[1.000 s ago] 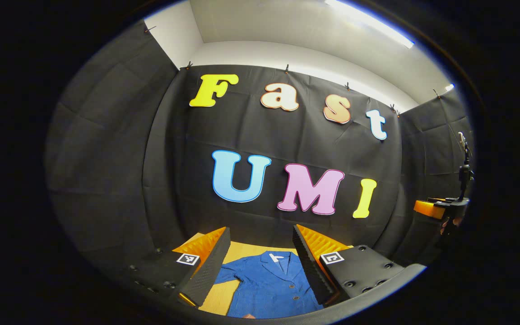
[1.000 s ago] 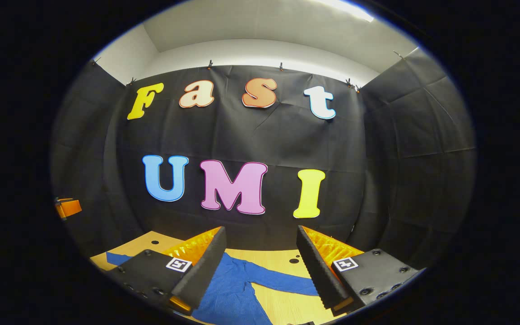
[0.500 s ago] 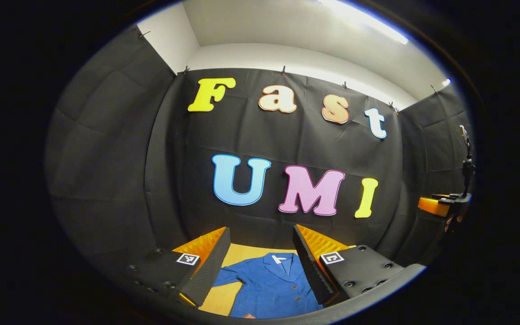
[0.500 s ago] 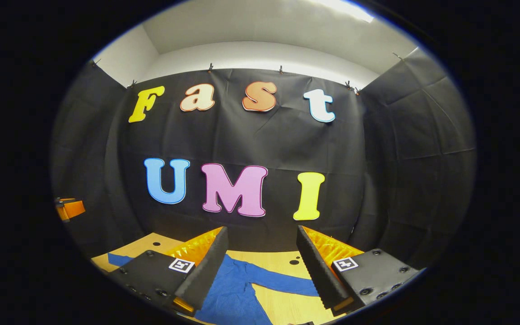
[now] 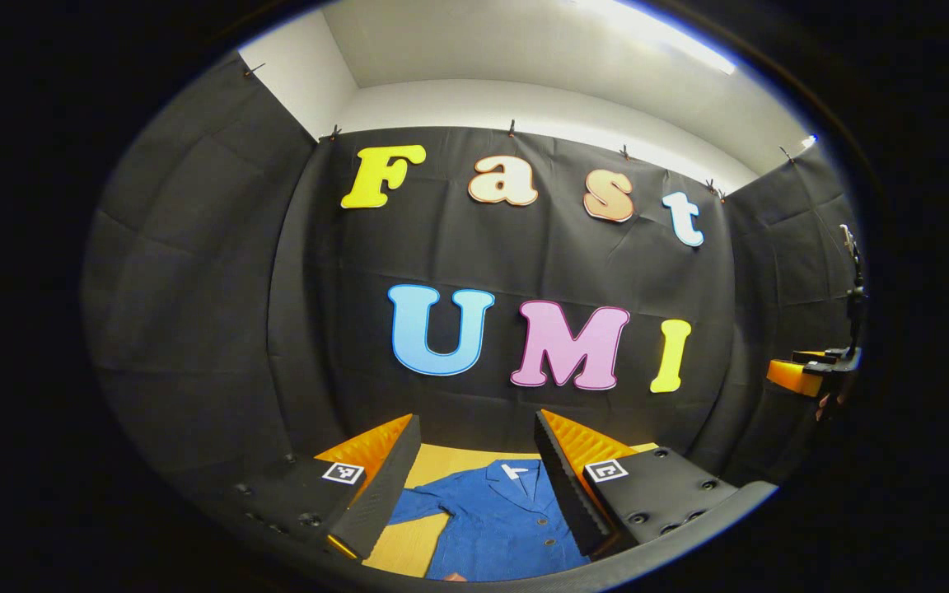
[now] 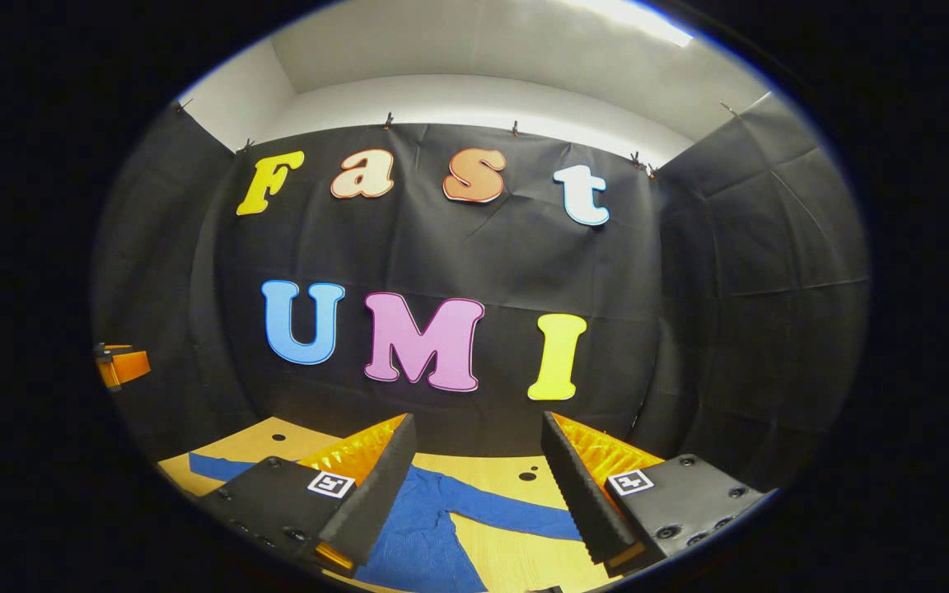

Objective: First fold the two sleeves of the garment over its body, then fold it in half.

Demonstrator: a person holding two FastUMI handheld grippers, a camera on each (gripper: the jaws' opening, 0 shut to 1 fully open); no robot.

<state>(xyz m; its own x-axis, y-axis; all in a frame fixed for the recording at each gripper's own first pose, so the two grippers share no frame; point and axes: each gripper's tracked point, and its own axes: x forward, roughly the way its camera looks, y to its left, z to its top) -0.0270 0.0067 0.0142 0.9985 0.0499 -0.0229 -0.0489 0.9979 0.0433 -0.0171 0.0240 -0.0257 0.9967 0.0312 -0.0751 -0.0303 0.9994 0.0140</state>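
1. So we hold both tools high above the wooden worktop (image 6: pixel 516 482), left tool (image 5: pixel 474 478) and right tool (image 6: pixel 474 482) both wide, empty.
2. One blue buttoned garment (image 5: pixel 499 523) lies flat there, two sleeves spread; we risk pinching body cloth along with a sleeve.
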